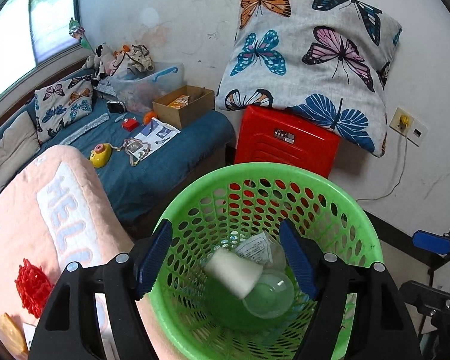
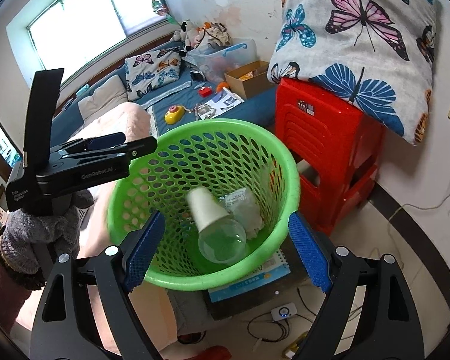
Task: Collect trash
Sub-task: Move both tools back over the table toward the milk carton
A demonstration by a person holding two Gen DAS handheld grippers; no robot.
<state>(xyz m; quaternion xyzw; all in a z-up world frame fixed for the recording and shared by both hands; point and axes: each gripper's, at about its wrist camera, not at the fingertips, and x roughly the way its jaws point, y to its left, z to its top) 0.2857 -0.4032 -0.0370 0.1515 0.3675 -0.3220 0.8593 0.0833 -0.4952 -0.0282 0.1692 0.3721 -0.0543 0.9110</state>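
A green perforated basket (image 1: 363, 213) stands on the floor; it also shows in the right wrist view (image 2: 291, 162). Inside lie a white paper cup with a clear dome lid (image 1: 234, 271), also seen in the right wrist view (image 2: 207, 207), and a crumpled clear wrapper (image 1: 256, 249) (image 2: 244, 207). My left gripper (image 1: 225, 258) is open and empty right above the basket's mouth. My right gripper (image 2: 225, 249) is open and empty above the basket's near rim. The left gripper's body (image 2: 84, 162) shows at the basket's left.
A red stool stack (image 2: 333, 138) with a butterfly pillow (image 2: 357, 36) stands behind the basket. A pink blanket (image 1: 30, 210) with red netting (image 1: 33, 288) lies left. The blue bed (image 1: 165, 156) holds toys, papers and boxes. A notebook (image 2: 255, 279) and cables lie on the floor.
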